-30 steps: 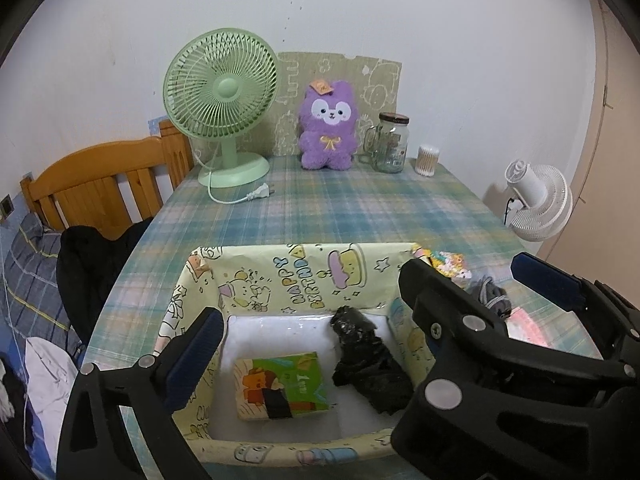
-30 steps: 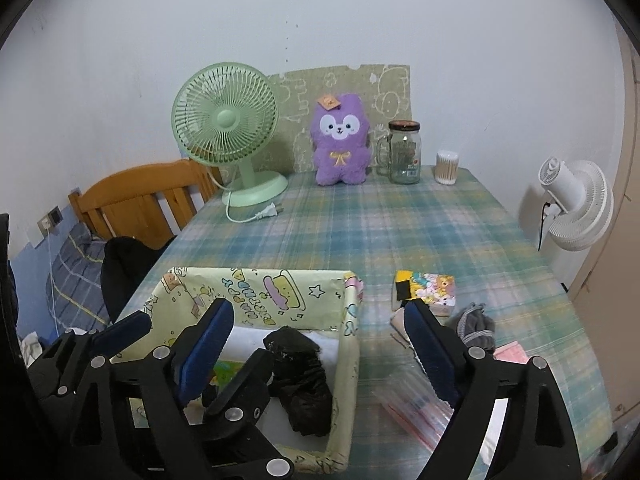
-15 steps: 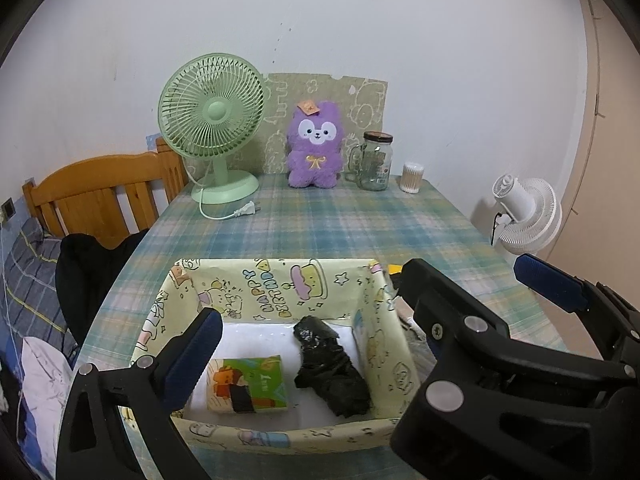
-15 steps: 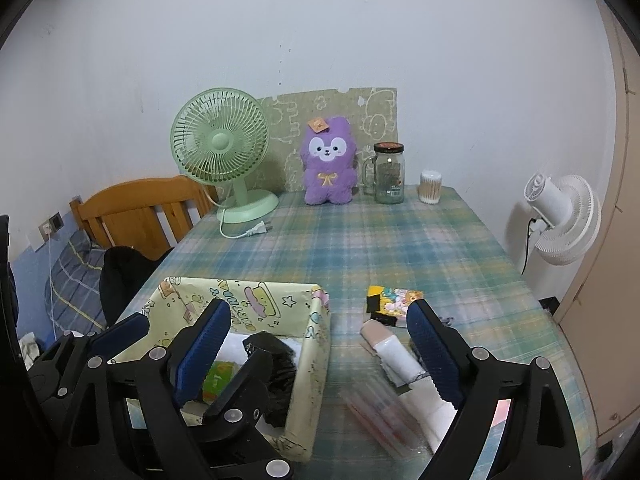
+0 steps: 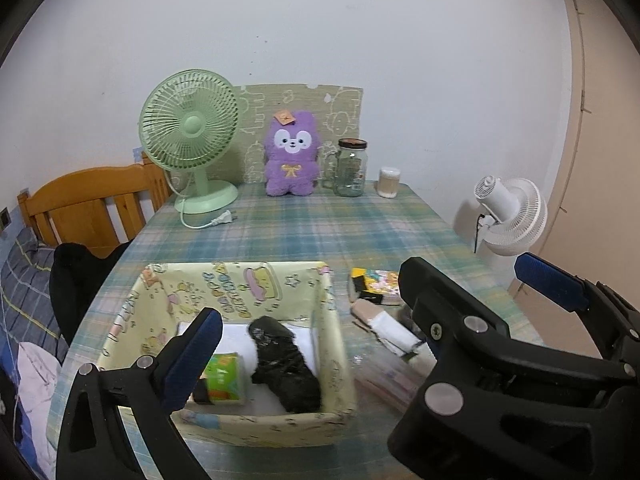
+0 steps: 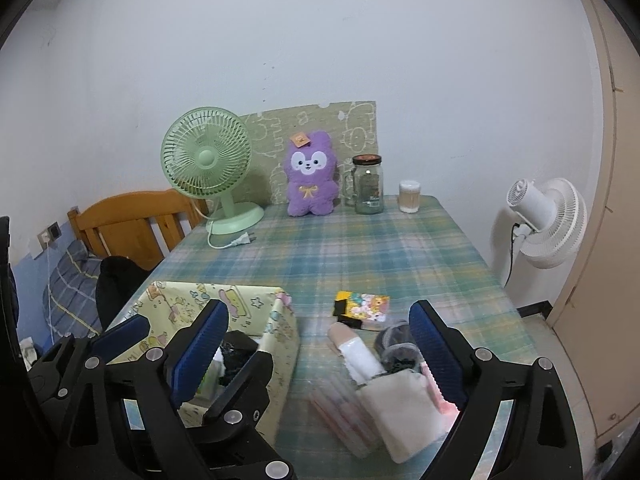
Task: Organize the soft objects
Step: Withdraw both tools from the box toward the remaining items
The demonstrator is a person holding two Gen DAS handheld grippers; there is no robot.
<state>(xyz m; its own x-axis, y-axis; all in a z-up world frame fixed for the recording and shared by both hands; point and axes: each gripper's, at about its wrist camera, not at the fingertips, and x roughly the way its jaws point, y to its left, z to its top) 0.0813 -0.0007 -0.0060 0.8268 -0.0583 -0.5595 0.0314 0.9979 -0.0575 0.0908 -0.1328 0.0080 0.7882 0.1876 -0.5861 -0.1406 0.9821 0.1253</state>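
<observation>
Surface: plaid tablecloth (image 5: pixel 312 232) under a white wall.
Left gripper (image 5: pixel 376 312): lower frame, jaws spread wide, empty, above the yellow box (image 5: pixel 224 292).
Right gripper (image 6: pixel 320 344): lower frame, jaws wide, empty, over loose soft items (image 6: pixel 360 356).
Box contents: black bundle (image 5: pixel 288 364), green packet (image 5: pixel 222 376).

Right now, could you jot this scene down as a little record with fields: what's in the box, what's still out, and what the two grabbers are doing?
box: yellow cartoon print, on the plaid table
in box: black bundle; green packet
outside, right of box: colourful packet; beige-white roll; grey bundle; cream pouch
left gripper: open, empty, over the box
right gripper: open, empty, over the loose items
far edge: green fan; purple plush; jar
</observation>
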